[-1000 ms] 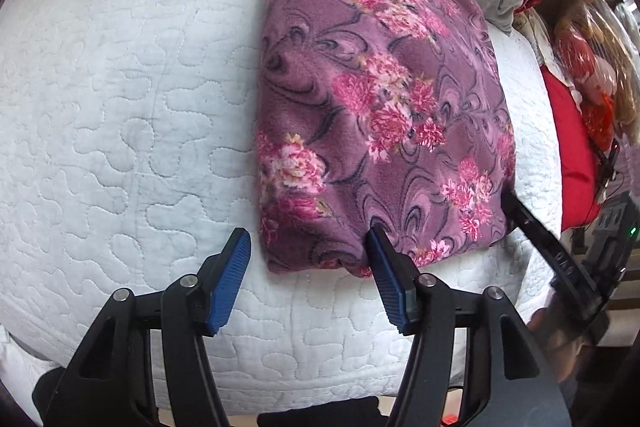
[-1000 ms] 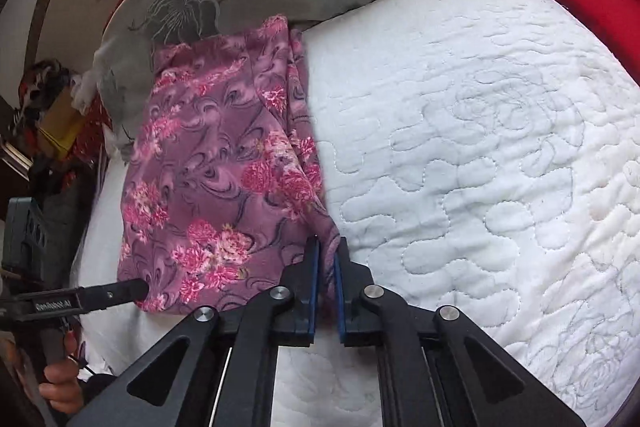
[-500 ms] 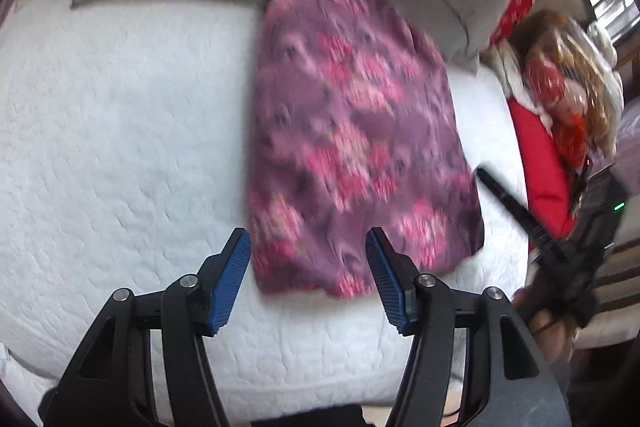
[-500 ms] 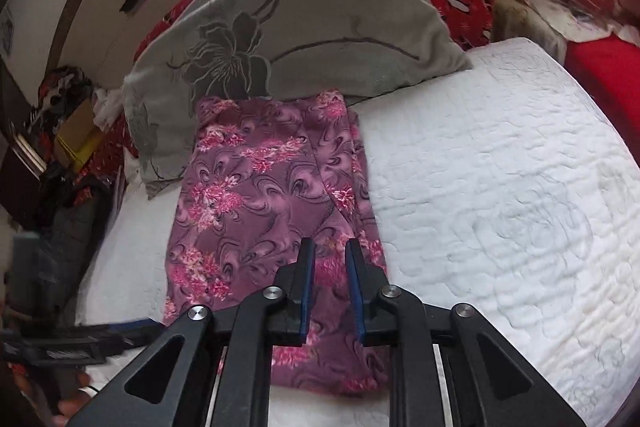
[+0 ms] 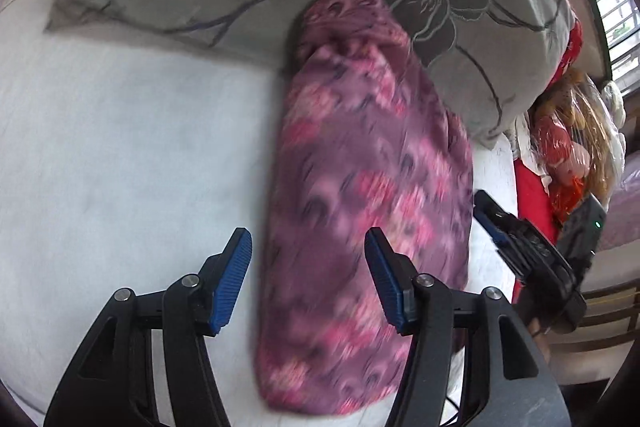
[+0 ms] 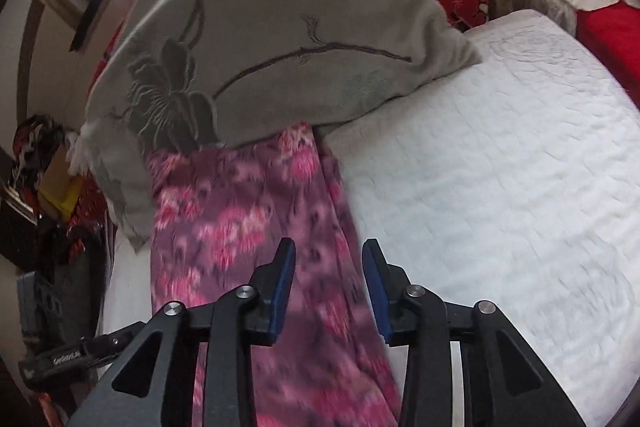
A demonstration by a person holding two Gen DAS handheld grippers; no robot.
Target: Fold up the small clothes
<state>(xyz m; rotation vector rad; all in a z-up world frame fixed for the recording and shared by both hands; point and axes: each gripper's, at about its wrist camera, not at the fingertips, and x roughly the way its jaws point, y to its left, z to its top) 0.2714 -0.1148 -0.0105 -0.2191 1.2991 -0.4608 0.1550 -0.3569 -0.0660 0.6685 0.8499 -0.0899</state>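
Left wrist: garment (image 5: 360,187) beneath hand-held gripper (image 5: 308,279)

floral garment (image 5: 372,195): 1; grey pillow (image 6: 280,39): 1; white quilt (image 6: 500,187): 1; hand-held gripper: 2 — left (image 5: 308,277), right (image 6: 330,287)

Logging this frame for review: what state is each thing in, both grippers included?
floral garment: folded into a long strip, flat on the bed, far end against the pillow, not gripped.
grey pillow: lying at the head of the bed, one corner on the quilt.
white quilt: spread flat.
left gripper: open, nothing held.
right gripper: open, jaws just been opening, above the garment, not pressing it.
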